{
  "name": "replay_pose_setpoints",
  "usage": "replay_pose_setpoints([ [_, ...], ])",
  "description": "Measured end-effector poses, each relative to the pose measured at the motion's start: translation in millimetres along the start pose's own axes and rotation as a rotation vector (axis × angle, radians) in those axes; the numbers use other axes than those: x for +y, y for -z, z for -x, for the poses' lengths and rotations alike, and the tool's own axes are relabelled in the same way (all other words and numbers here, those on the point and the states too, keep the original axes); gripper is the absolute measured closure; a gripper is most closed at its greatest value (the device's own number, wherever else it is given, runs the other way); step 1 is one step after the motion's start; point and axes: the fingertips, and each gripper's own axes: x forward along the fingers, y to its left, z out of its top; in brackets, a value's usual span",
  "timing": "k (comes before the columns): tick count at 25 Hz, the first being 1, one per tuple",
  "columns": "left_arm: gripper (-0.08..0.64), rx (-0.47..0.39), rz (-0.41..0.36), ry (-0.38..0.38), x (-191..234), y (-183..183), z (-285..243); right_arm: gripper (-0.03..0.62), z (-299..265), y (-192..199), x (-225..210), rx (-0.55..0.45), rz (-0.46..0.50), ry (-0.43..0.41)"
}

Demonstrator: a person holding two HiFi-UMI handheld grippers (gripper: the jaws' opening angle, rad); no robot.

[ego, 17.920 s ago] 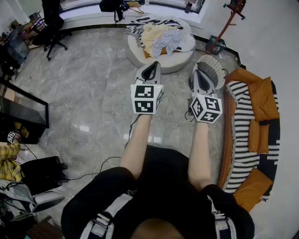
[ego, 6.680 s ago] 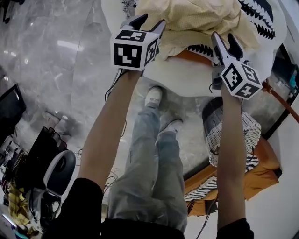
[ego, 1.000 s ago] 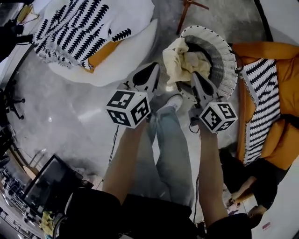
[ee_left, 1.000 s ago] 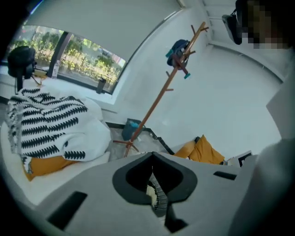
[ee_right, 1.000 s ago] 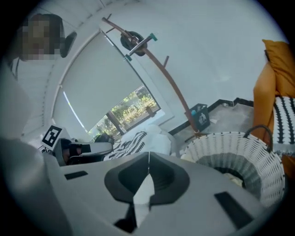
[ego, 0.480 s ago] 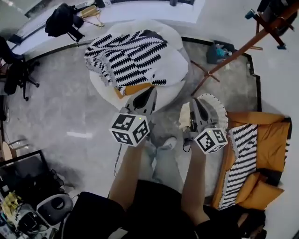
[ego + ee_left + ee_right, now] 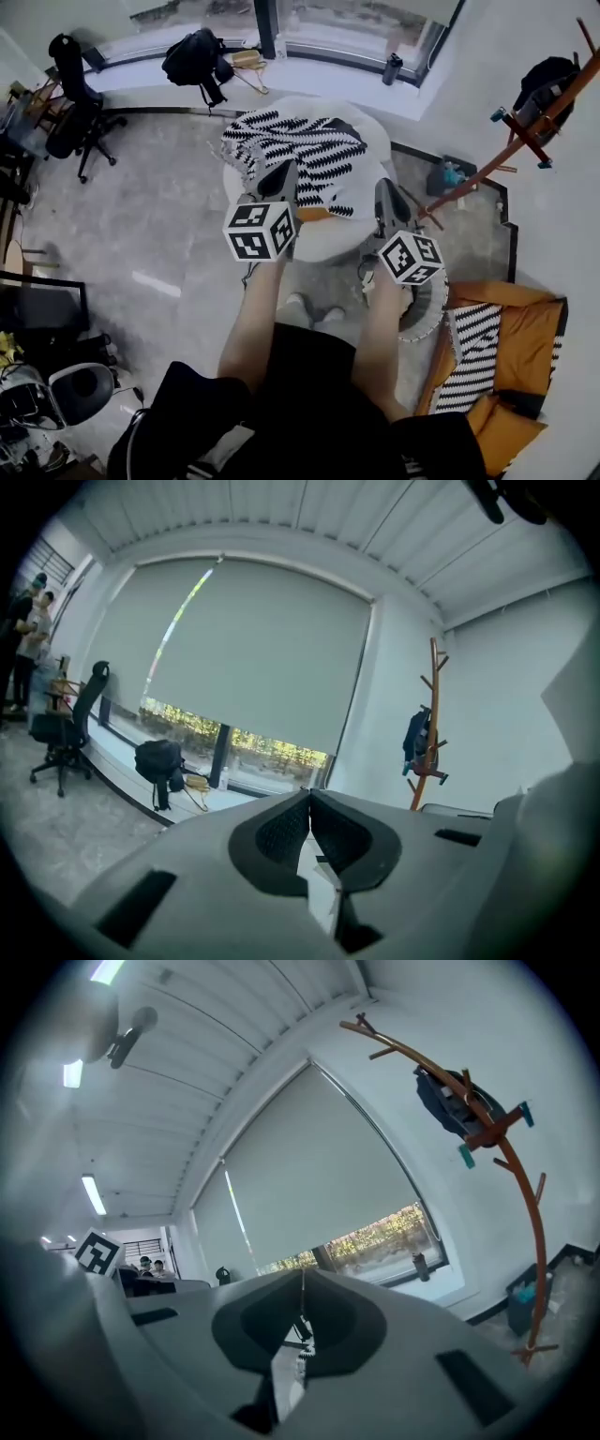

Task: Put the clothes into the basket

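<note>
A black-and-white patterned cloth (image 7: 302, 152) lies spread over the round white ottoman (image 7: 337, 239). The white slatted basket (image 7: 429, 314) stands on the floor at its right, mostly hidden under my right forearm; I cannot see what it holds. My left gripper (image 7: 283, 171) is raised in front of the cloth's near edge, its jaws shut with nothing between them. My right gripper (image 7: 385, 189) is raised over the ottoman's right side, also shut and empty. The left gripper view shows the left gripper (image 7: 309, 797) pointing level at the window. In the right gripper view, the right gripper (image 7: 302, 1279) is aimed the same way.
An orange sofa (image 7: 530, 352) with a striped throw (image 7: 473, 361) sits at the lower right. A wooden coat rack (image 7: 525, 122) stands at the right. A black backpack (image 7: 192, 58), a bottle (image 7: 391, 67) and an office chair (image 7: 70, 75) line the window side. People (image 7: 28, 635) stand far left.
Both grippers have risen from the basket, where a yellow garment hung over the rim, up toward the ottoman. The view has lifted and now takes in the window wall.
</note>
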Motion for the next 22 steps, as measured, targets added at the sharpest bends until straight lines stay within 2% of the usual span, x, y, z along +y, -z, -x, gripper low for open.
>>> replay_pose_setpoints([
  [2, 0.551, -0.032, -0.048, -0.024, 1, -28, 9, 0.578, -3, -22, 17, -0.008, 0.047, -0.025],
  [4, 0.551, -0.086, -0.076, -0.011, -3, -54, 17, 0.578, -3, -41, 32, -0.013, 0.128, -0.032],
  [8, 0.551, -0.160, -0.076, 0.019, -17, -82, 29, 0.581, -2, -65, 59, -0.034, 0.264, -0.033],
  [14, 0.551, -0.162, -0.081, 0.056, -39, -78, 24, 0.581, 3, -63, 56, -0.018, 0.284, -0.021],
  [22, 0.551, -0.162, -0.063, 0.073, -48, -75, 20, 0.581, 9, -70, 48, -0.011, 0.305, -0.004],
])
